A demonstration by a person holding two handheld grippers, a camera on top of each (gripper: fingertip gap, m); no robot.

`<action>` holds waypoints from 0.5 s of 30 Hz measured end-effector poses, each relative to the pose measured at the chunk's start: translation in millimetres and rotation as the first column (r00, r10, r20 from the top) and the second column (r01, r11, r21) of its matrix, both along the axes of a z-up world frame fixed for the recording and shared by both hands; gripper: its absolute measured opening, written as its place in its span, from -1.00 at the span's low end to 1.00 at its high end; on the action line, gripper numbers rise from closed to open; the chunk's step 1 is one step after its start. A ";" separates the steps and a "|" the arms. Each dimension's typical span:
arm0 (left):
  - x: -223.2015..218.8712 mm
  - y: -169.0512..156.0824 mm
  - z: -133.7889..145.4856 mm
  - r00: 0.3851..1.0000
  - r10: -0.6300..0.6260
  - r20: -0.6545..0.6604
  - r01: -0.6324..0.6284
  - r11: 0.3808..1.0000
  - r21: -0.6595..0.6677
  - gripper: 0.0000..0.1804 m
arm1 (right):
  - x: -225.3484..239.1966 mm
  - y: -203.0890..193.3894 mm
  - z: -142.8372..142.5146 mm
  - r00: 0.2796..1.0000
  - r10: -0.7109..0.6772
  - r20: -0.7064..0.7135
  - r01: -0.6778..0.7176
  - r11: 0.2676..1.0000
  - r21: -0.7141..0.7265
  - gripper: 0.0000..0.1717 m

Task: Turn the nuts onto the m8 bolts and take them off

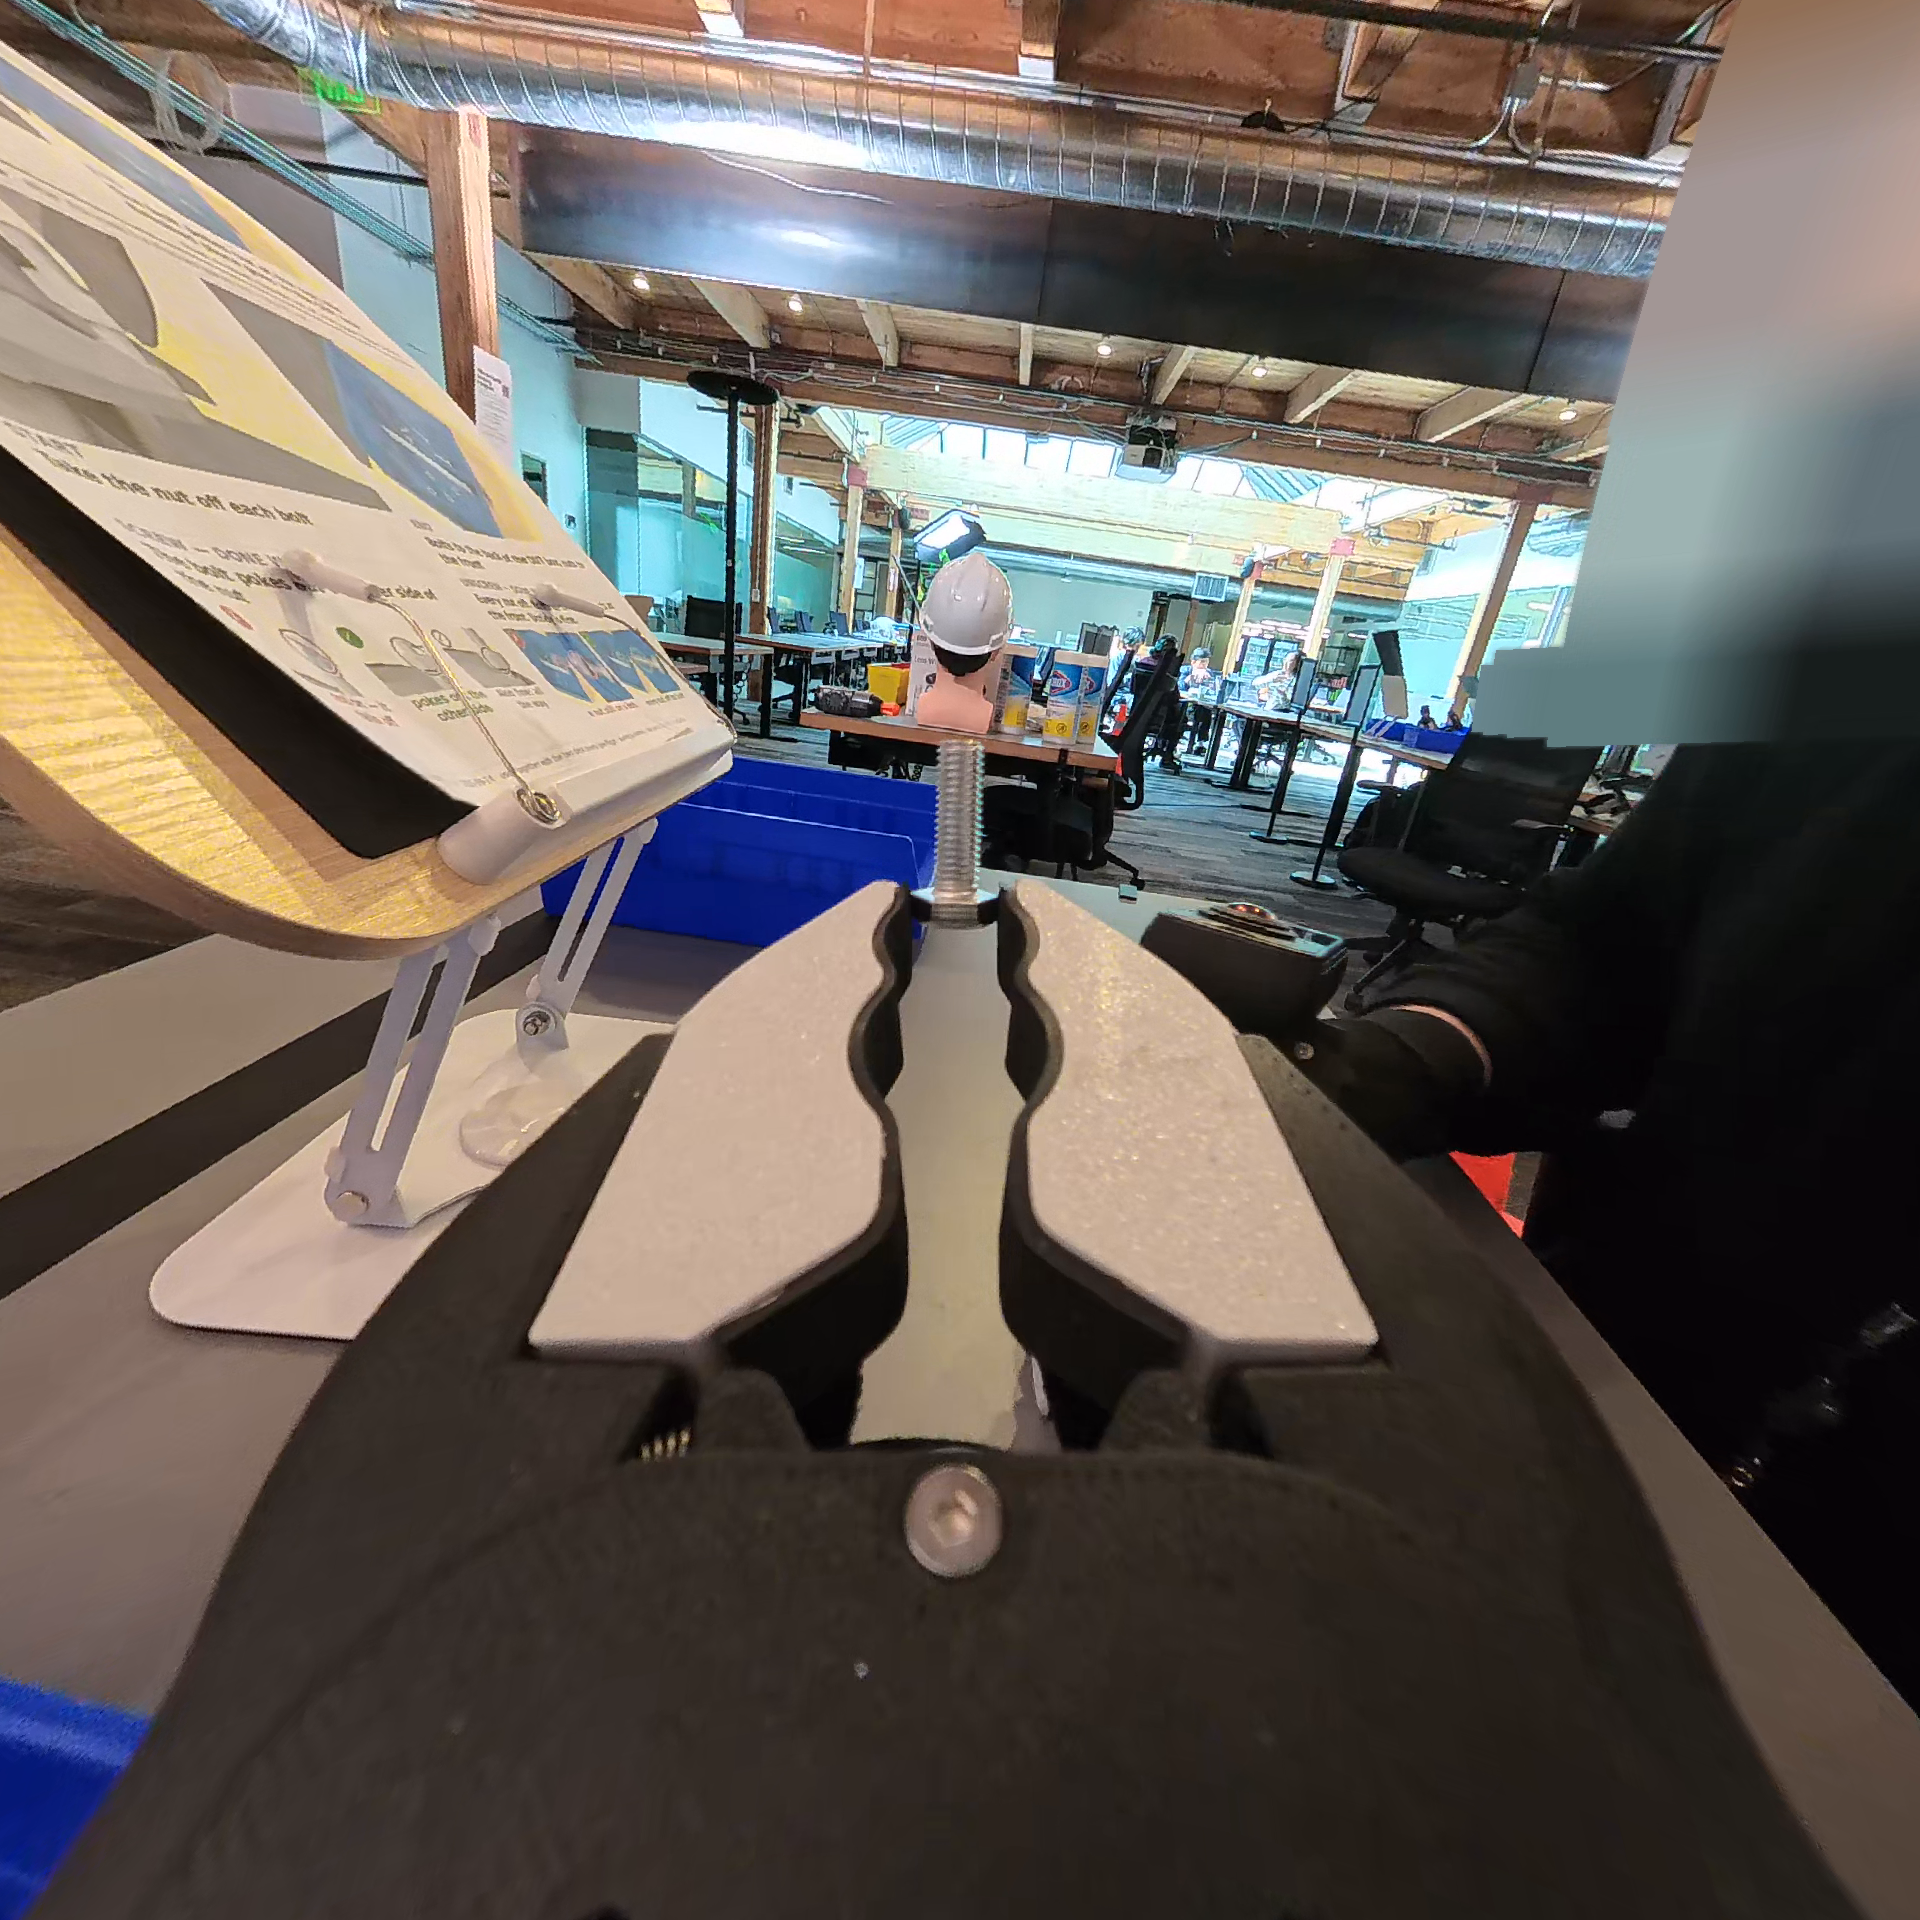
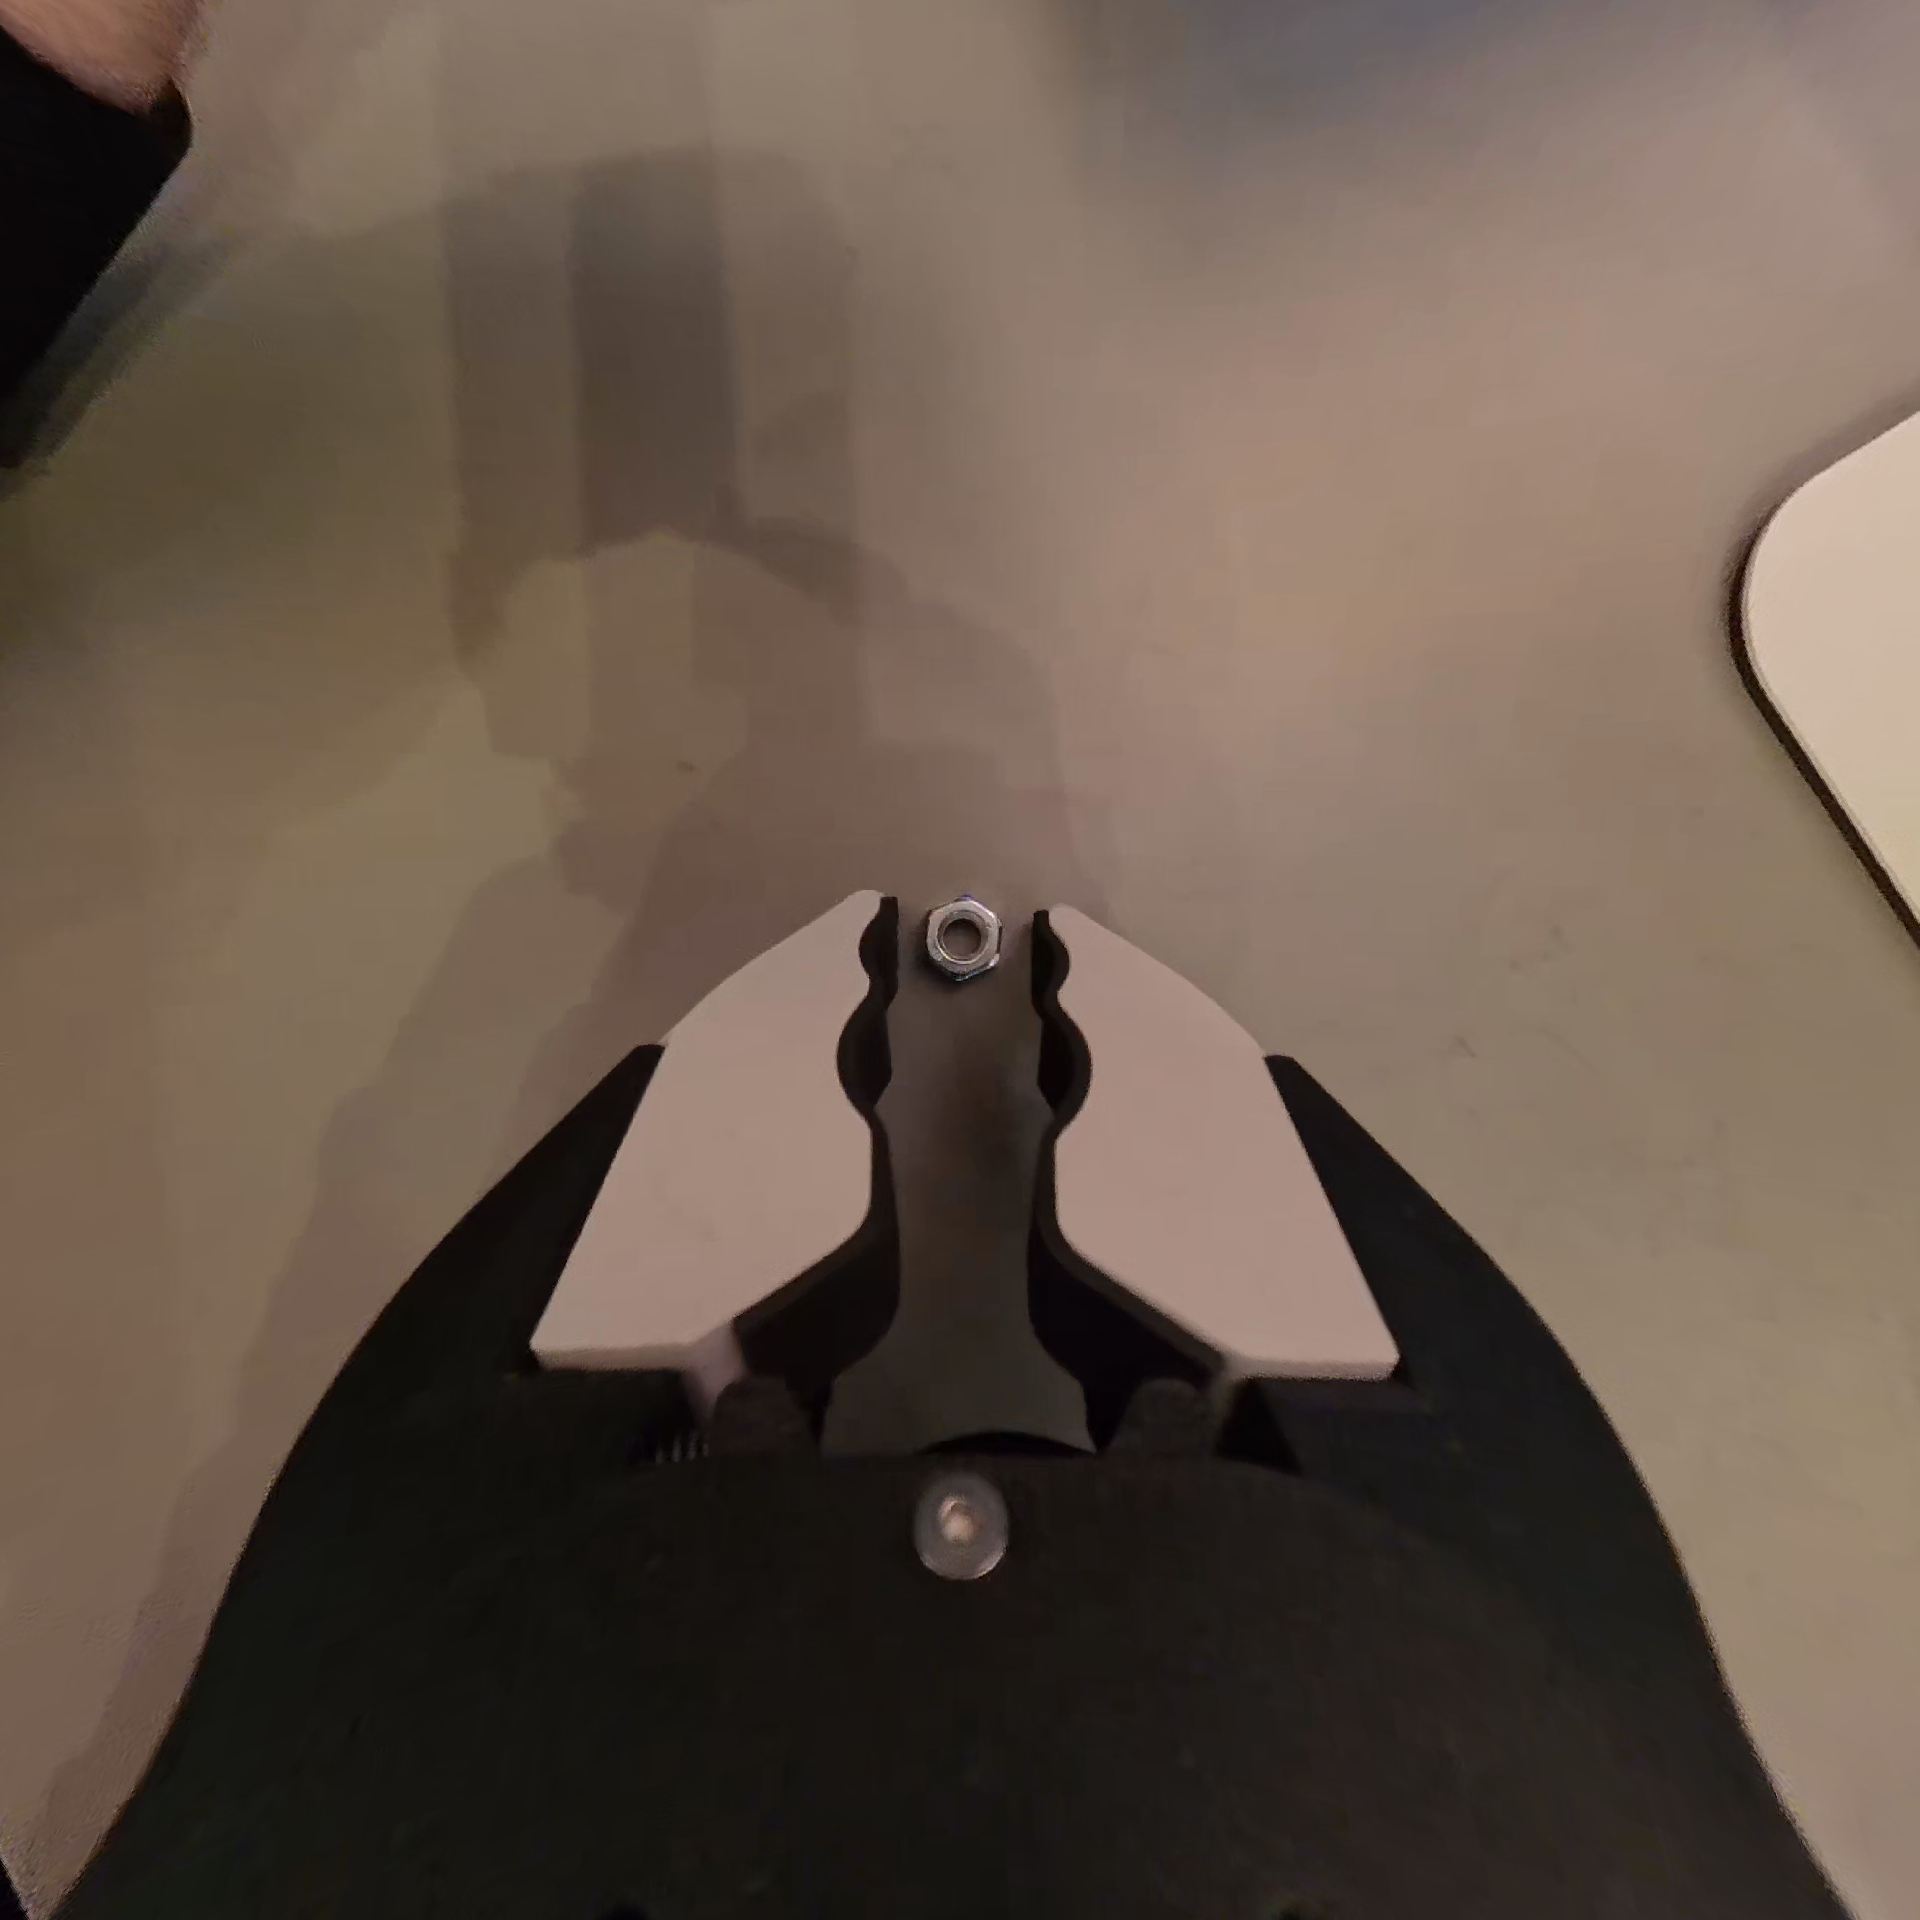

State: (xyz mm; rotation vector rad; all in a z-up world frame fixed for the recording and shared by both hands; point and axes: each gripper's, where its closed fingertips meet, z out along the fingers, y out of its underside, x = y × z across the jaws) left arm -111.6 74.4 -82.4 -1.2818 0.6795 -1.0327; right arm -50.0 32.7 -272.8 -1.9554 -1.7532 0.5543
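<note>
In the left wrist view my left gripper is shut on the hex head of a silver bolt. The bolt stands upright, its bare threaded shank pointing up above the fingertips. In the right wrist view my right gripper points down at the grey table. A silver hex nut lies flat on the table between its open fingertips. There is a gap on each side between nut and pads.
A wooden stand with an instruction sheet sits on a white base at the left. A blue bin stands behind it. A black device and a person's dark sleeve are at the right. A white plate corner lies right of the nut. The grippers' ends are close to 20 cm from one another.
</note>
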 end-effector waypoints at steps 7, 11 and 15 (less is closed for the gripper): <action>-1.2 0.9 -0.6 1.000 0.010 -0.003 -0.010 1.000 -0.001 -0.83 | -0.8 -2.1 0.7 1.000 -0.001 -0.028 0.000 0.999 -0.038 -0.84; 0.4 -0.5 0.4 1.000 0.005 0.002 -0.005 1.000 0.005 -0.83 | 4.0 6.1 23.2 0.994 0.033 -0.105 -0.042 0.996 -0.080 -0.84; 11.1 -1.6 2.1 1.000 -0.024 0.007 0.024 1.000 0.012 -0.83 | 16.0 28.5 91.1 0.963 0.142 -0.228 -0.157 0.986 -0.048 -0.84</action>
